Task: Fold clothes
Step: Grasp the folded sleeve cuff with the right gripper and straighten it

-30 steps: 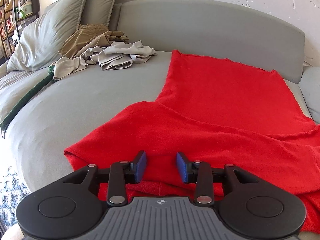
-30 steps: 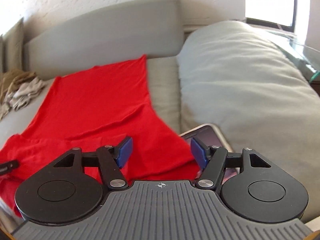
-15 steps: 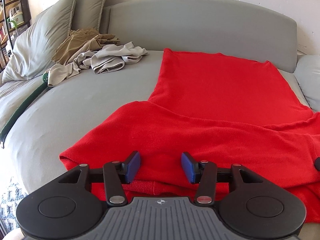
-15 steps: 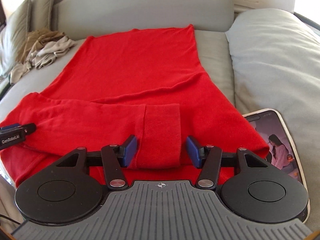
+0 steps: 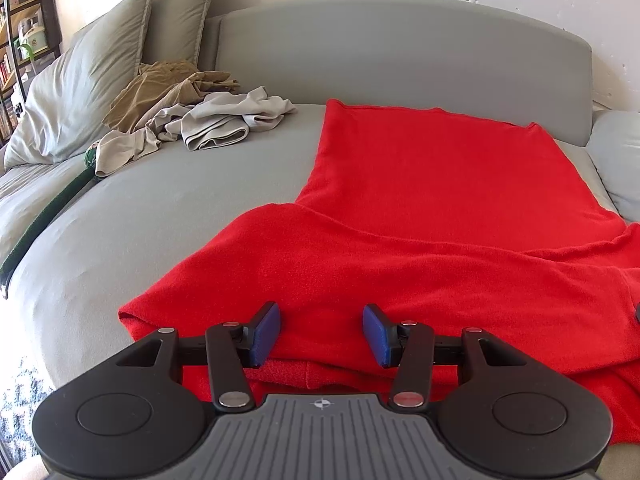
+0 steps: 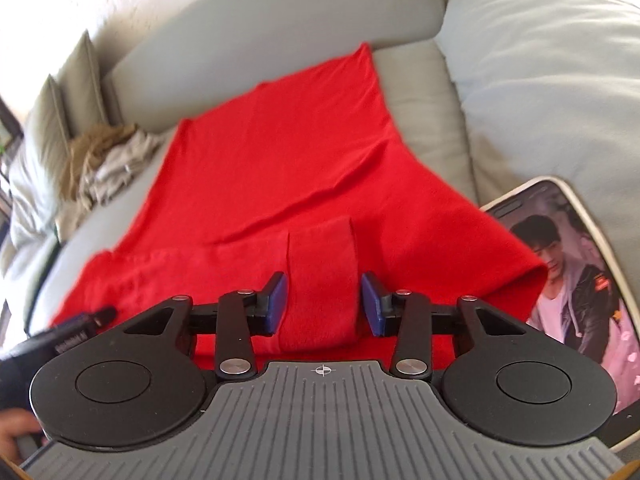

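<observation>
- A red knitted long-sleeved garment (image 5: pixel 440 200) is spread flat on the grey upholstered sofa seat (image 5: pixel 180 208). Its body runs toward the backrest at 12 o'clock, and its upper part lies along the near seat edge at 6 o'clock.
- One sleeve is laid across the chest, with its ribbed red cuff (image 6: pixel 320 276) ending near the middle. That is judged to narrow the garment into a rectangle for later folds.
- The right gripper (image 6: pixel 323 304) is held low over that cuff. Its fingers (image 6: pixel 276 300) are set wide apart on either side of the cuff, and no cloth is pinched. Whether the cuff is about to be gripped or was just let go cannot be told.
- The left gripper (image 5: pixel 320 334) is held at the near edge toward the garment's 9 o'clock side. Its fingers (image 5: pixel 264 332) are likewise spread wide and carry nothing. A doubled red edge lies just beneath them.
- The garment is judged partly folded at most, since the long body lies at full length.
- A heap of crumpled beige and tan clothes (image 5: pixel 188 116) is kept at 10 o'clock, well apart, which leaves the working area free.
- A smartphone with a lit screen (image 6: pixel 568 280) lies at 3 o'clock, just beside the garment's shoulder. It could be brushed when that side is folded.
</observation>
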Tool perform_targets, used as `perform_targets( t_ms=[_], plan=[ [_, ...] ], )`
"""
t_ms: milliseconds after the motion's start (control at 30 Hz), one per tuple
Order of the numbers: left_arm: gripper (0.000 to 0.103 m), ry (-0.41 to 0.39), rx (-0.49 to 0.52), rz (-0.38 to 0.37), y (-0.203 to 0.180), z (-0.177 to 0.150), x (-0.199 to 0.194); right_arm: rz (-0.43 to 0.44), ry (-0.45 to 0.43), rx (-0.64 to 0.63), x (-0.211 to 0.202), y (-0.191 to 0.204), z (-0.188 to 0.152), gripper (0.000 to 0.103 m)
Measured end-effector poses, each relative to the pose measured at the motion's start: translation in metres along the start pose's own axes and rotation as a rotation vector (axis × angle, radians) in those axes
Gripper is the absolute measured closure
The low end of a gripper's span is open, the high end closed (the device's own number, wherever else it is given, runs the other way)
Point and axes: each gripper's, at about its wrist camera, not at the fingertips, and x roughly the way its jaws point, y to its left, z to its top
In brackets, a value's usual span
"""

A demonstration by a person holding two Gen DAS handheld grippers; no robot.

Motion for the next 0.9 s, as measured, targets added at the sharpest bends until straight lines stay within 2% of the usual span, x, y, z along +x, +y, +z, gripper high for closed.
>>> perform_targets(
  t_ms=[67,133,200,267,433,500,733,800,900],
  plan=[
    [0.056,0.000,0.003,0.002,-0.001,0.000,0.000,-0.036,0.011,-0.075,0.004,0.011,-0.001,0.059],
    [0.056,0.002,0.005,0.005,-0.001,0.000,0.000,-0.059,0.027,-0.155,0.007,0.021,-0.005,0.050],
    [0.056,0.005,0.006,0.008,-0.001,0.001,0.000,-0.089,0.023,-0.210,0.008,0.030,-0.009,0.049],
    [0.056,0.008,0.004,0.010,-0.001,0.002,0.000,-0.102,0.011,-0.213,0.006,0.031,-0.010,0.052],
    [0.056,0.001,-0.007,0.019,-0.001,0.002,-0.003,-0.082,-0.027,-0.184,-0.004,0.029,-0.010,0.085],
    [0.055,-0.018,-0.039,0.026,0.002,0.005,-0.010,-0.089,-0.049,-0.211,-0.007,0.033,-0.011,0.089],
    [0.049,-0.085,-0.151,0.049,0.016,0.012,-0.032,-0.130,-0.173,-0.344,-0.023,0.053,-0.010,0.090],
    [0.048,-0.104,-0.183,0.056,0.020,0.014,-0.039,-0.137,-0.214,-0.358,-0.029,0.054,-0.007,0.090],
    [0.047,-0.133,-0.231,0.066,0.026,0.017,-0.048,-0.178,-0.226,-0.346,-0.030,0.047,0.001,0.090]
  ],
)
